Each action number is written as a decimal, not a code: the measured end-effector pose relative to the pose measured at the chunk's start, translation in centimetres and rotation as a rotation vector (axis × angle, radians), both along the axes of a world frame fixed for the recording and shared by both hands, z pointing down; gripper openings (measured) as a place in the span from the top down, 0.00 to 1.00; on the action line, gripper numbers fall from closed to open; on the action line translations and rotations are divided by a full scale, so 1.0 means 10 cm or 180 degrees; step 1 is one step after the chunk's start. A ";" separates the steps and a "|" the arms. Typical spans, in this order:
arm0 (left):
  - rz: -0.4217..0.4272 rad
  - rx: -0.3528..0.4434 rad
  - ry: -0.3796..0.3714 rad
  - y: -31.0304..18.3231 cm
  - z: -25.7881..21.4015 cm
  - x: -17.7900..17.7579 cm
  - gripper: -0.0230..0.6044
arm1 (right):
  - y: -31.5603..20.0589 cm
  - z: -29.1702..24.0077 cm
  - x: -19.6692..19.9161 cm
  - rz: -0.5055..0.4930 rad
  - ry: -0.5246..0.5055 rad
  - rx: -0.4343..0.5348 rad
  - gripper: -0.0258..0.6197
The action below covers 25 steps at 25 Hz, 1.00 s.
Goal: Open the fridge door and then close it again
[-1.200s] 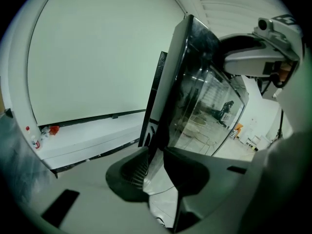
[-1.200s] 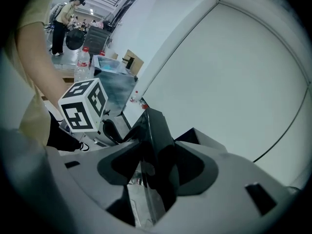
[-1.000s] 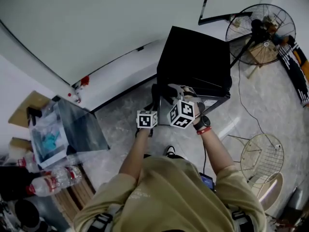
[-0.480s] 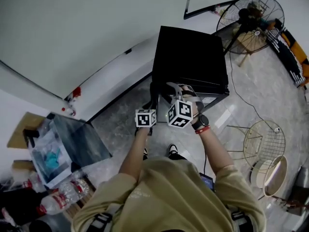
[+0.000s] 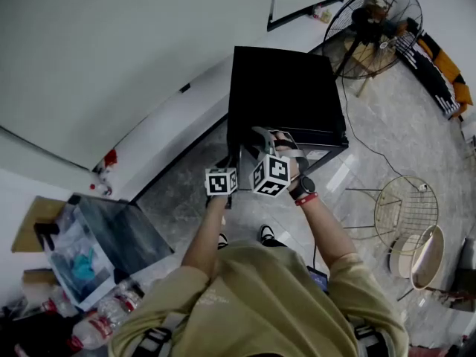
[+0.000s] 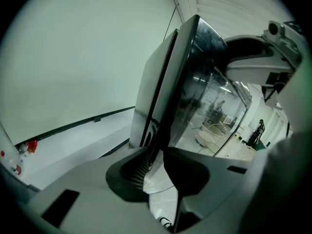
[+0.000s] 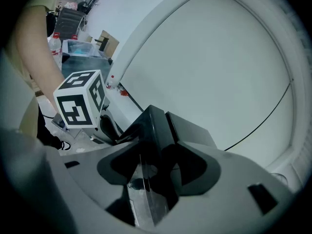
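You are clamping the door's (image 6: 209, 96) upright free edge at the fridge's (image 5: 286, 88) front left corner, left gripper (image 6: 157, 162) narrowly and right gripper (image 7: 153, 160) wider near the top, so it is probably swinging about the fridge's right side.

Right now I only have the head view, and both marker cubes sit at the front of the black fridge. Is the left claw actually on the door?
Observer: Yes. The left gripper view shows the left claw closed on the side edge of the fridge door.
Operator: And the right one?
Observer: The right claw stands wide, with a dark corner of the door between its jaws. I can't tell whether they press on it.
Operator: What is the door's front like?
Observer: It is glass. The left gripper view shows bright reflections across it.
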<state>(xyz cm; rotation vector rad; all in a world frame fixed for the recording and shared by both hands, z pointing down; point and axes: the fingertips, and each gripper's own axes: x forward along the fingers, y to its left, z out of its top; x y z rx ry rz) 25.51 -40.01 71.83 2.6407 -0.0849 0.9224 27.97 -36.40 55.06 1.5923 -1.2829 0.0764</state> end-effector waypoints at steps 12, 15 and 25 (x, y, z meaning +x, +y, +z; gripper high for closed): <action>0.0167 0.0329 -0.0104 -0.03 -0.03 -0.05 0.80 | 0.04 -0.03 -0.01 0.0035 -0.0225 0.0051 0.58; 0.0197 0.0421 0.0055 -0.05 -0.30 -0.14 0.80 | 0.10 -0.17 -0.03 0.0167 -0.0345 0.0281 0.58; 0.0173 0.0649 0.0772 -0.13 -1.40 -0.34 0.80 | 0.62 -0.78 0.00 0.0923 -0.0879 0.1489 0.58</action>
